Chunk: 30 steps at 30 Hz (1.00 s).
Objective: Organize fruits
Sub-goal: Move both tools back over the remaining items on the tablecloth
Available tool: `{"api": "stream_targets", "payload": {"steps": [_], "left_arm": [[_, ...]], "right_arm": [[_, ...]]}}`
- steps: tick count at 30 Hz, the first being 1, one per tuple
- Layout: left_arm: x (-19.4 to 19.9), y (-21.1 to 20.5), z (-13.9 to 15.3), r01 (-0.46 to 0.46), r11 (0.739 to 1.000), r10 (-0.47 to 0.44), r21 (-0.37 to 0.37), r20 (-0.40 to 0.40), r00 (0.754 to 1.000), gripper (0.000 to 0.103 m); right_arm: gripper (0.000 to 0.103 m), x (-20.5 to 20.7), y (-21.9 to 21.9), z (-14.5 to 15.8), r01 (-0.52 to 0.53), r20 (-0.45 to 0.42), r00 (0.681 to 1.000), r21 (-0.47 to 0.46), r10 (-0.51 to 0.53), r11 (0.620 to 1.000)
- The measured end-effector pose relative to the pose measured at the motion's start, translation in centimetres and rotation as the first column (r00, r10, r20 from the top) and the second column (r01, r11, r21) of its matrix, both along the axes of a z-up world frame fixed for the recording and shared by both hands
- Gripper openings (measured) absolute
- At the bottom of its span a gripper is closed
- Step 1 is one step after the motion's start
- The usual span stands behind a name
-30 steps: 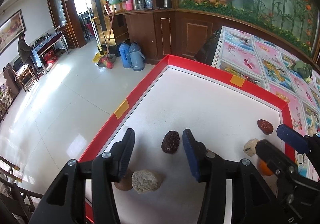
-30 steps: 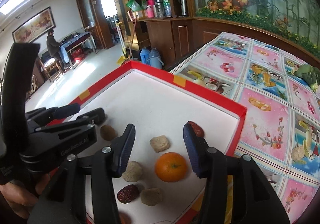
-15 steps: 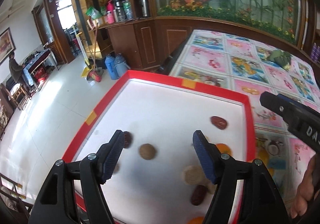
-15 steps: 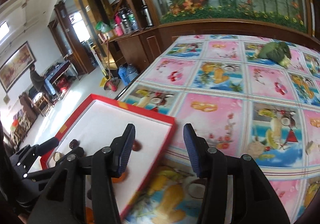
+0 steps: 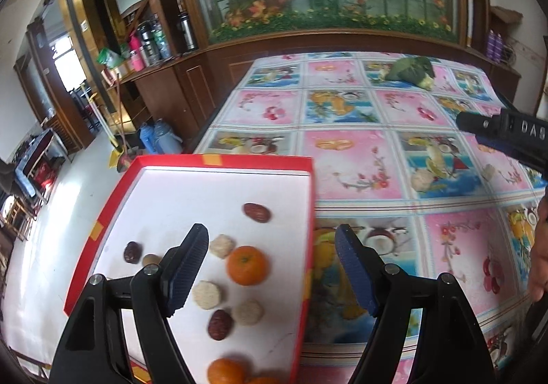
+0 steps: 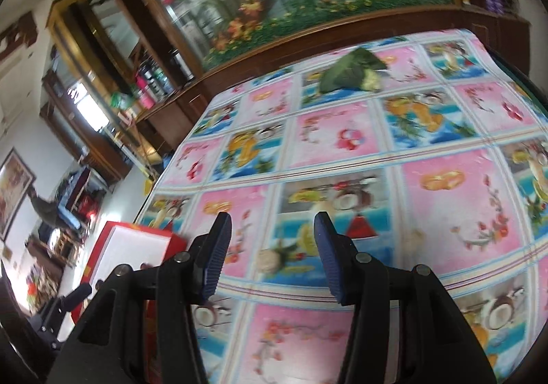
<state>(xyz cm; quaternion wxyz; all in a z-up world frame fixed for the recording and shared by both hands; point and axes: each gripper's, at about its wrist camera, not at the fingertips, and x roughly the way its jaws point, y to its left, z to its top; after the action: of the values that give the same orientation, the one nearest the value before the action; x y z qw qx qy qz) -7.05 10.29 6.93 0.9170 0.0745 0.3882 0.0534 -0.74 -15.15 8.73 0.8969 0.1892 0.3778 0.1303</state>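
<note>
- The left gripper (image 5: 270, 243), its black arms tipped with ribbed blue pads, has its jaws wide apart and holds nothing; it hangs above the right edge of the tray, a stance that looks like surveying rather than grasping.
- Just below and between its pads sits a round orange tangerine (image 5: 246, 264), the nearest fruit and, I judge, the likeliest first pick.
- Around it on the red-rimmed white tray (image 5: 219, 160) lie loose pale beige discs (image 5: 206, 295), wrinkled dark red dates (image 5: 256, 212) and, at the near edge, a second tangerine (image 5: 226, 371). They are scattered and mixed, so the sorting seems hardly begun.
- The tray rests at the near left corner of the table, which is covered by a pink and blue fruit-print tablecloth (image 5: 356, 164).
- The right gripper (image 6: 270, 247), likewise with jaws spread and empty, points over bare tablecloth well right of the tray, perhaps keeping clear or scouting a place to set fruit down; its view is blurred.
- At the far side of the table lies a green leafy vegetable (image 5: 412, 70), well apart from the tray.
</note>
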Motion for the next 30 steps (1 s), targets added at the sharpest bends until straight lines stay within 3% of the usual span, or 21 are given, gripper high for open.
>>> {"api": "stream_targets", "payload": {"steps": [8, 23, 30], "left_arm": [[0.5, -4.0, -1.0, 0.076, 0.996, -0.075, 0.037, -0.031, 0.997, 0.078], [2.1, -7.5, -3.7, 0.134, 0.99, -0.129, 0.039, -0.127, 0.984, 0.079], [3.3, -8.0, -3.4, 0.144, 0.989, -0.141, 0.022, -0.12, 0.983, 0.079]], "right_arm": [[0.052, -0.2, -6.0, -0.6, 0.108, -0.053, 0.993, 0.033, -0.106, 0.994], [0.052, 0.5, -8.1, -3.0, 0.13, -0.194, 0.973, 0.029, -0.122, 0.991], [0.052, 1.3, -7.0, -4.2, 0.116, -0.226, 0.967, -0.029, -0.119, 0.993]]}}
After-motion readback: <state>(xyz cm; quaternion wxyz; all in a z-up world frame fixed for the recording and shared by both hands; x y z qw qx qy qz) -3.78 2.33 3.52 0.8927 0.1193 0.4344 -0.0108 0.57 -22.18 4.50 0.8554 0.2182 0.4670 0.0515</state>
